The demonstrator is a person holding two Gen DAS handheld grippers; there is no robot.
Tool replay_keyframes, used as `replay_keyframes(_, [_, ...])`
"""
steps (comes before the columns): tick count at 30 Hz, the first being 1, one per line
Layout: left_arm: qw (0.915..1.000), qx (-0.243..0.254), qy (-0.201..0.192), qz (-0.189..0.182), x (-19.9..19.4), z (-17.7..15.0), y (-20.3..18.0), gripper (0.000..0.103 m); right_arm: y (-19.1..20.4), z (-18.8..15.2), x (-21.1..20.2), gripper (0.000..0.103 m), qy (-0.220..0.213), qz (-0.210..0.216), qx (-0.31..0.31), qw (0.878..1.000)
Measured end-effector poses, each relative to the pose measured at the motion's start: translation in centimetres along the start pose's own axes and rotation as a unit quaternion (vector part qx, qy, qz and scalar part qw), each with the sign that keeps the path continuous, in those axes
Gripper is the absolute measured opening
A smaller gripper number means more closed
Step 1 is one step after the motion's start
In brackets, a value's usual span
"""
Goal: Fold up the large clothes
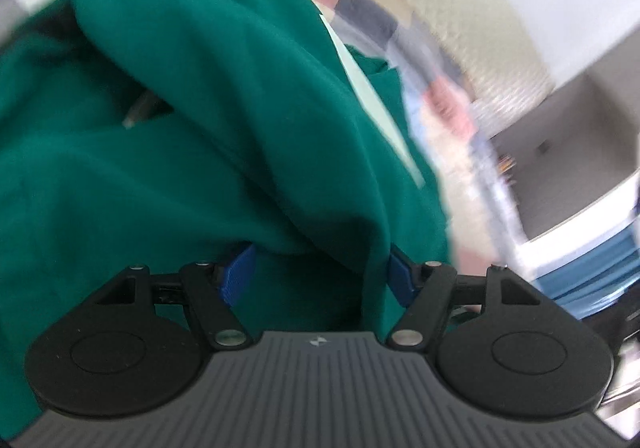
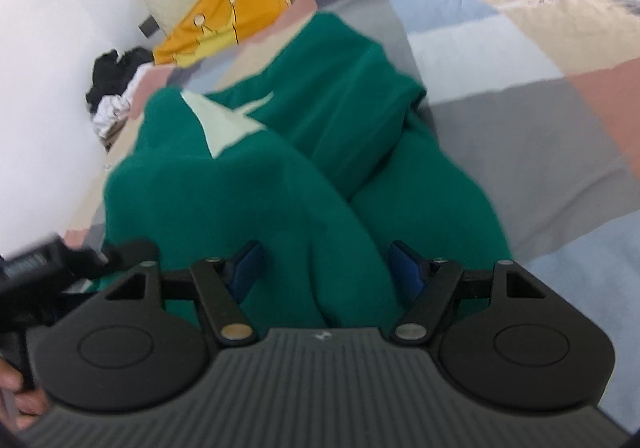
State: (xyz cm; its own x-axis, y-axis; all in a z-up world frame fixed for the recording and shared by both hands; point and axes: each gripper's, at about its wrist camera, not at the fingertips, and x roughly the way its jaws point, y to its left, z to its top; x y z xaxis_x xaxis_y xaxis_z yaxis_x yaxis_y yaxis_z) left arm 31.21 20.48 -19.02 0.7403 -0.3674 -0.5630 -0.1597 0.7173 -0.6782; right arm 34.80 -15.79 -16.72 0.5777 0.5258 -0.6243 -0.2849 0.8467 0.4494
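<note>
A green garment [image 2: 256, 183] lies bunched in thick folds on a bed covered by a patchwork quilt [image 2: 520, 59] of pink, grey, blue and beige squares. A pale patch [image 2: 222, 123] shows on the garment (print or lining, I cannot tell which).

Right wrist view: the right gripper [image 2: 326, 268] points down at the garment with its jaws spread wide. Green cloth fills the gap between the two blue fingertips [image 2: 404, 268], bulging up between them, but the pads do not pinch it. A yellow pillow [image 2: 224, 19] leans at the head of the bed, and dark and white clothes [image 2: 112, 87] are heaped by the wall. At the lower left edge, part of the left gripper and a hand [image 2: 16, 396] show.

Left wrist view (blurred by motion): the left gripper [image 1: 322, 276] is also released, jaws wide. A fold of the garment [image 1: 200, 107] drapes just ahead of and over the gap, its edge touching or just beside the right-hand blue pad [image 1: 400, 280]; nothing is clamped. The quilt [image 1: 400, 47] runs past on the right.
</note>
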Motion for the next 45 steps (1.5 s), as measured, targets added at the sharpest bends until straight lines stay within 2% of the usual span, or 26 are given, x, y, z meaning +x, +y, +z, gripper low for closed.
replay_keyframes(1, [0.9997,-0.013,-0.001,-0.018,0.1,0.2,0.5,0.070,0.0,-0.1,0.3,0.071,0.004,0.002,0.004,1.000])
replay_keyframes(3, [0.9989,-0.025,-0.001,-0.040,0.5,0.5,1.2,0.068,0.1,-0.2,0.5,0.054,0.007,0.011,0.008,1.000])
replay_keyframes(4, [0.9983,-0.030,0.001,-0.051,0.7,0.6,1.4,0.068,0.2,-0.2,0.4,0.050,0.007,0.013,0.008,1.000])
replay_keyframes(6, [0.9954,-0.048,0.009,-0.083,1.2,0.7,2.0,0.068,0.8,-0.1,0.1,0.024,0.002,0.010,-0.003,1.000])
replay_keyframes(8, [0.9928,-0.060,0.013,-0.103,1.5,0.6,2.2,0.066,1.3,0.1,-0.7,0.018,-0.009,0.013,-0.014,1.000])
replay_keyframes(9, [0.9935,-0.055,0.013,-0.099,1.6,0.6,2.0,0.056,1.5,0.2,-0.9,0.014,-0.015,0.015,-0.018,1.000])
replay_keyframes(10, [0.9947,-0.044,0.014,-0.092,1.7,0.6,1.7,0.041,1.8,0.3,-1.3,0.014,-0.025,0.015,-0.027,0.999])
replay_keyframes(12, [0.9977,-0.010,0.008,-0.067,1.7,0.5,0.8,0.017,2.1,0.4,-2.1,0.013,-0.044,0.010,-0.040,0.998])
replay_keyframes(13, [0.9982,0.002,0.005,-0.060,1.6,0.3,0.2,0.010,2.1,0.4,-2.4,0.012,-0.051,0.011,-0.041,0.998])
replay_keyframes(14, [0.9987,0.008,0.000,-0.050,1.6,0.1,0.0,0.008,2.1,0.5,-2.7,0.012,-0.055,0.012,-0.041,0.998])
replay_keyframes(17, [0.9991,0.031,-0.010,-0.027,1.5,0.1,-0.9,0.005,2.0,0.4,-2.5,0.012,-0.055,-0.003,-0.049,0.997])
replay_keyframes(21, [0.9996,0.016,-0.022,-0.004,1.6,0.0,-0.6,0.005,1.3,0.2,-0.9,0.012,-0.044,-0.022,-0.043,0.998])
replay_keyframes(24, [0.9987,0.030,-0.015,0.037,3.0,-0.8,-0.8,0.005,0.5,0.1,1.0,0.012,-0.031,-0.040,-0.026,0.998])
replay_keyframes(28, [0.9978,0.038,-0.004,0.055,4.0,-0.6,-1.0,0.006,-0.5,-0.4,2.7,0.012,-0.020,-0.043,-0.014,0.999])
replay_keyframes(34, [0.9961,0.061,-0.019,0.061,3.7,-0.6,-1.9,0.006,-1.3,-0.6,2.2,0.016,-0.026,-0.023,0.007,0.999])
replay_keyframes(36, [0.9943,0.081,-0.025,0.065,2.9,-1.0,-2.4,0.011,-1.2,-0.7,1.1,0.021,-0.032,-0.018,0.023,0.999])
replay_keyframes(38, [0.9915,0.105,-0.028,0.071,1.8,-1.7,-2.8,0.022,-0.6,-0.7,0.1,0.029,-0.044,-0.021,0.010,0.999])
replay_keyframes(39, [0.9895,0.118,-0.032,0.077,1.3,-1.9,-3.0,0.032,-0.3,-0.8,-0.3,0.032,-0.048,-0.028,-0.002,0.998])
replay_keyframes(40, [0.9873,0.130,-0.037,0.084,0.8,-2.1,-3.2,0.039,0.0,-0.9,-0.7,0.040,-0.051,-0.035,-0.013,0.998])
replay_keyframes(41, [0.9853,0.138,-0.042,0.091,0.3,-2.3,-3.4,0.041,0.2,-1.1,-1.2,0.045,-0.055,-0.039,-0.022,0.997])
replay_keyframes(43, [0.9840,0.144,-0.046,0.094,-0.6,-2.5,-3.7,0.043,0.7,-1.3,-2.5,0.050,-0.063,-0.044,-0.034,0.996])
replay_keyframes(45, [0.9829,0.152,-0.051,0.091,-2.0,-3.0,-4.2,0.045,1.0,-1.4,-3.8,0.069,-0.076,-0.051,-0.037,0.995])
